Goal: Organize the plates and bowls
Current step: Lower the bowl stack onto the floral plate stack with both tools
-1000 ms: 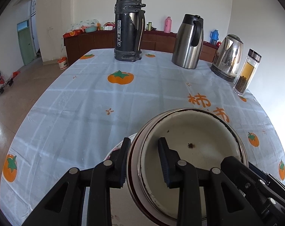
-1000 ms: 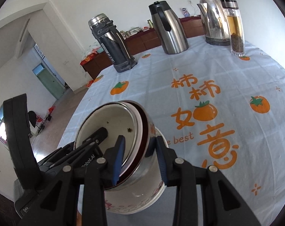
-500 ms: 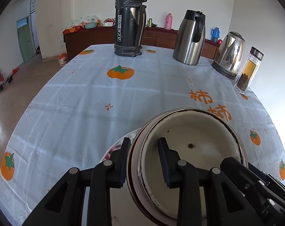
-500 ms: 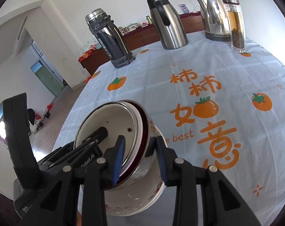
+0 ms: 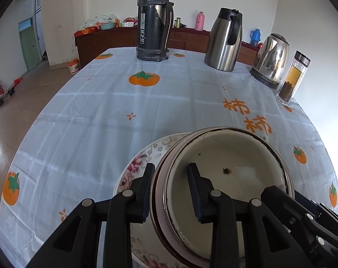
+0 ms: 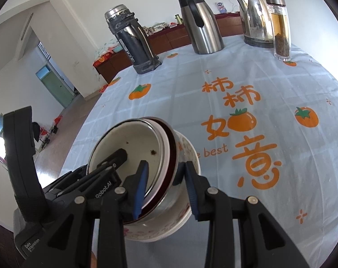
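A stack of nested enamel and metal bowls point(image 5: 227, 178) with a cream inside and dark red rim is held above a white floral bowl point(image 5: 137, 167) on the table. My left gripper point(image 5: 171, 192) is shut on the stack's left rim, one finger inside and one outside. In the right wrist view my right gripper point(image 6: 166, 189) is shut on the right rim of the same stack point(image 6: 128, 149). The stack sits tilted inside the mouth of the floral bowl point(image 6: 186, 214). Whether the stack touches it is hidden.
At the far side of the table stand a black thermos point(image 5: 155, 20), a steel jug point(image 5: 224, 40), an electric kettle point(image 5: 270, 60) and a glass tea bottle point(image 5: 293, 78). The persimmon-print tablecloth point(image 5: 102, 111) covers the round table. A wooden sideboard lies beyond.
Both grippers have carried the bowl stack back toward the near edge. More of the floral bowl now shows beneath the stack. Both grips are unchanged.
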Tool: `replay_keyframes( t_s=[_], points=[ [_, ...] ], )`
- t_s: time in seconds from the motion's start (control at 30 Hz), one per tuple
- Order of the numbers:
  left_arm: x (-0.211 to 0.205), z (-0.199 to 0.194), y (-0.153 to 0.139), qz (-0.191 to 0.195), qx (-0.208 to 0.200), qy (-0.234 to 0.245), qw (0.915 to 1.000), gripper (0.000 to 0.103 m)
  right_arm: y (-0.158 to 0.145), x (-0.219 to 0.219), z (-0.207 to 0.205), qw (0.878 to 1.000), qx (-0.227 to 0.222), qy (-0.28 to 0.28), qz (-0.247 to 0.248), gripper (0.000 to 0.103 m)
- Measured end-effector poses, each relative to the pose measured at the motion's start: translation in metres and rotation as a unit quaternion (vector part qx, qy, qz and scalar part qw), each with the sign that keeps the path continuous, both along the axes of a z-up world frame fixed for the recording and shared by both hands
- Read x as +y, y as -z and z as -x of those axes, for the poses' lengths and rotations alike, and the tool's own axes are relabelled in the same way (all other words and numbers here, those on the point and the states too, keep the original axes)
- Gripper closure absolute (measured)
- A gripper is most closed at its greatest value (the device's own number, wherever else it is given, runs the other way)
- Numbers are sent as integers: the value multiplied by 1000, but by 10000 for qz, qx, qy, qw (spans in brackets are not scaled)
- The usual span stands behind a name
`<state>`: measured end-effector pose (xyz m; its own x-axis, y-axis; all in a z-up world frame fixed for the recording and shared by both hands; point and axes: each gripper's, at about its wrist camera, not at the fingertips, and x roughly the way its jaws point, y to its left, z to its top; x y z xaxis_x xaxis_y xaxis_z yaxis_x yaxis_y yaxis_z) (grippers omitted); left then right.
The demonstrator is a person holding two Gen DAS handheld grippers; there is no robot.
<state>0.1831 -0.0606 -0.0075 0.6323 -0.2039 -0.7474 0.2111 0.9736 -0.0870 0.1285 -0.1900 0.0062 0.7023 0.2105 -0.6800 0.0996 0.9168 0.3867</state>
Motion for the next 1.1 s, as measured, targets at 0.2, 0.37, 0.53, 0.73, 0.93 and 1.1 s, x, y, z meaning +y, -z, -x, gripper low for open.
replay_keyframes(
  t_s=[0.2,0.37,0.53,0.73,0.93,1.1],
  points=[
    [5,-2,2,-82,32,-141,9999,71,7,2,-4,9999,46,-79,-144,69],
    [6,-5,5,-206,-96,-225,9995,71,14,3,-8,9994,-123,-144,-278,69],
    [7,-7,4,-317,-301,-347,9984,70,21,1,-14,9980,-366,-267,-431,69],
    [6,-8,6,-307,-442,-365,9979,67,24,1,-14,9965,-619,-343,-444,69],
    [4,-2,8,-364,-693,-316,9964,64,27,0,-11,9953,-742,-380,-485,70],
    [4,-2,10,-321,-769,-273,9961,64,27,-2,-8,9943,-862,-346,-523,68]
  ],
)
